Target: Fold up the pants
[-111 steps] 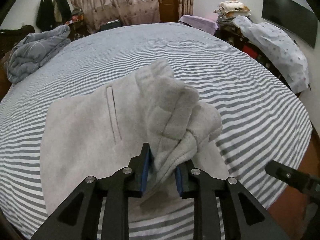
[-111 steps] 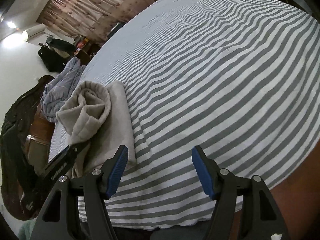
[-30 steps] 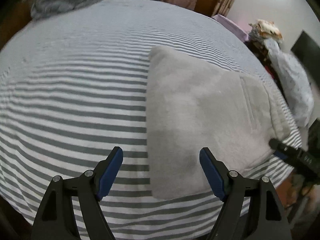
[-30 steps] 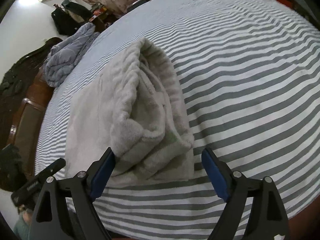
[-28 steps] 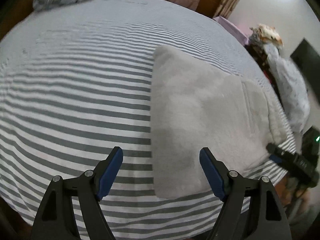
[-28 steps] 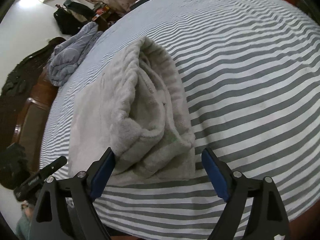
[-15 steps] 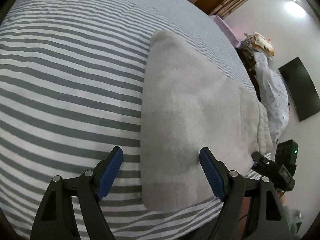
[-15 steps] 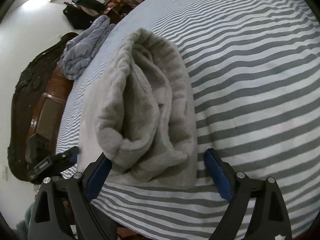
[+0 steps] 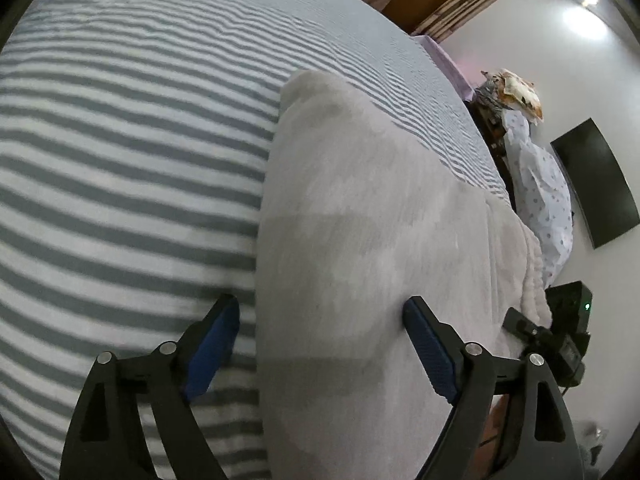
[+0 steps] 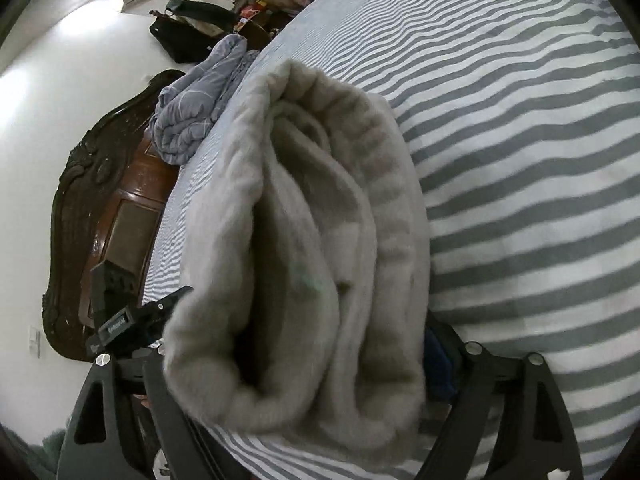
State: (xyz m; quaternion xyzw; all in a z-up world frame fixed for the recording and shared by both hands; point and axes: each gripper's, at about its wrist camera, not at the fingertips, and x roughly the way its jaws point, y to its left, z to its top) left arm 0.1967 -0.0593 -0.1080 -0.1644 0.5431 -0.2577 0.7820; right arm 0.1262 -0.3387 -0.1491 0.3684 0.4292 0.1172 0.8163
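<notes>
While the striped bed (image 9: 132, 168) filled most of both views, the folded grey pants (image 9: 360, 240) lay flat on it nr the front edge, w/ the open layered end facing the right wrist cam; a grey quilt (image 10: 196, 96) sat bunched by the dark wooden headboard (image 10: 96, 216); a black TV (image 9: 596, 184) hung on the white wall. Left gripper (image 9: 320, 344) was spread wide, straddling the pants' left edge: left pad over the sheet, right pad resting on or just above the fleece, gripping nothing. Right gripper (image 10: 296, 364) was also wide apart, jaws either side of the pants' thick layered end, fabric bulging between them & hiding the left pad; contact w/ the right blue pad (image 10: 438, 364) unclear.
</notes>
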